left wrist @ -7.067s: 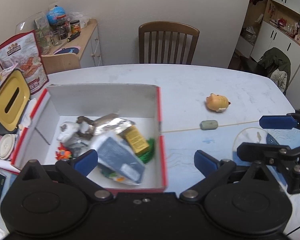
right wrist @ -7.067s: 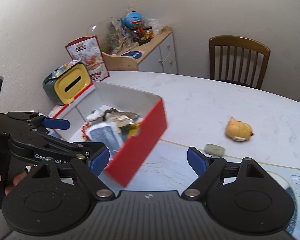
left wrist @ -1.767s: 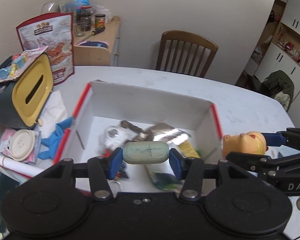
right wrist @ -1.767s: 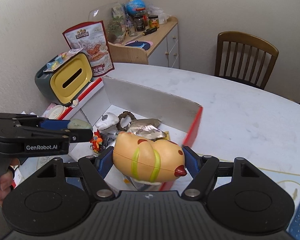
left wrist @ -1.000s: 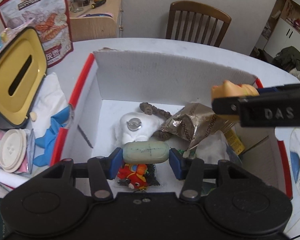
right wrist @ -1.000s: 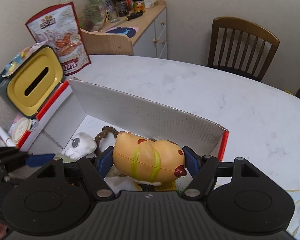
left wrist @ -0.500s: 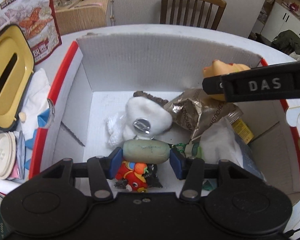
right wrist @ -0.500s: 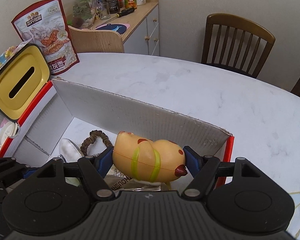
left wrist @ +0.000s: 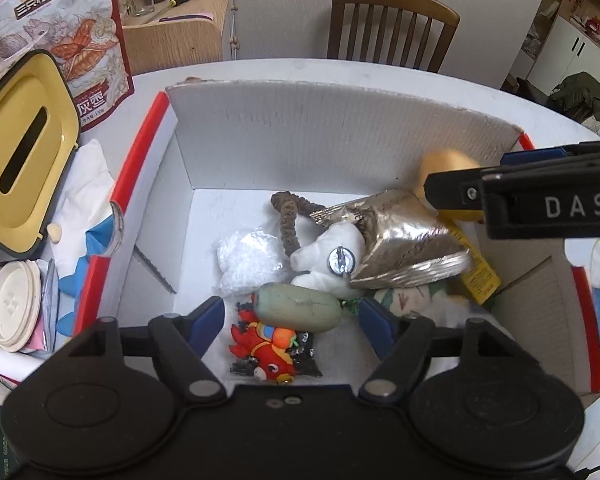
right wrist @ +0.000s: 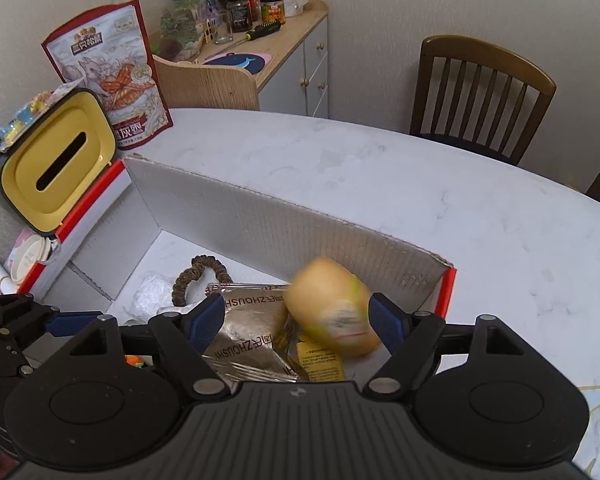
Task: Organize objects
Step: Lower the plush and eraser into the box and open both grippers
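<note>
Black grippers (left wrist: pixel 292 316), blue-padded jaws, white "DAS" lettering

"DAS" is read in white letters on the right gripper (left wrist: pixel 548 204) body. "ZHOUSH" is printed, inverted, on the silver foil pouch (right wrist: pixel 244 336). Chinese characters are seen on the standing snack bag (left wrist: pixel 56 36); "150g" beneath is barely legible.

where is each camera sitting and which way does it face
Left wrist: on the left tongs, facing steeply down into the red-edged box; its own opening fingers flank the loose green oblong piece, and the right tongs cross from the right.
Right wrist: on the right tongs, looking down over the box's right end; its opening fingers flank the blurred yellow toy, and the left tongs show at lower left.
Shared: box, silver pouch, yellow tissue box, chair.
</note>
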The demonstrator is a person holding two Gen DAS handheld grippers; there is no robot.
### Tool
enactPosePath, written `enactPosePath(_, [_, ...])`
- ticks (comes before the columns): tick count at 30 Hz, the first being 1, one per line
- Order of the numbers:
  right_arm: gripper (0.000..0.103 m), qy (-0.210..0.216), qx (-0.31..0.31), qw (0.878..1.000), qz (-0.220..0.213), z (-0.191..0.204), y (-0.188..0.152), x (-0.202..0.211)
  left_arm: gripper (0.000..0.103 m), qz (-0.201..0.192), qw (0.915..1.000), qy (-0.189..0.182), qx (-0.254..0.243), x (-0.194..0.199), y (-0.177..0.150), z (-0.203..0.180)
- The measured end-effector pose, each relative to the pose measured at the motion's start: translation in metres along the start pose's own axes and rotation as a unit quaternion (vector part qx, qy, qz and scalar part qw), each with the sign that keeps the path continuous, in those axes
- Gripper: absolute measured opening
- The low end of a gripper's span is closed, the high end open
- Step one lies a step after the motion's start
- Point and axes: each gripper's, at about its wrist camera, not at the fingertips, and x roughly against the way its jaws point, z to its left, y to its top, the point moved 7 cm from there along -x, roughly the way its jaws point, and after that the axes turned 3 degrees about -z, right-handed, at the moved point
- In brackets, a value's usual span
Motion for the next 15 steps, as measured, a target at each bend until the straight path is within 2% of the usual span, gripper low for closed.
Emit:
enactPosePath(5, [0.081,0.004,0.001,1.0,-0.01,0.001,-0.001,0.014,0.082,-0.015,0.9999,0.002,0.003,0.014,0.003,-0.002])
enactPosePath(13, [0.081,0.01,0.0,1.0,-0.022,0.002,-0.004,0.043,0.088,-0.04,0.9991,0.007,0.012,0.039,0.009,-0.002])
enactPosePath(15, [0.081,0.013,0.001,1.0,-0.028,0.003,-0.006,0.053,0.092,-0.051,0.9986,0.009,0.013,0.046,0.008,-0.002])
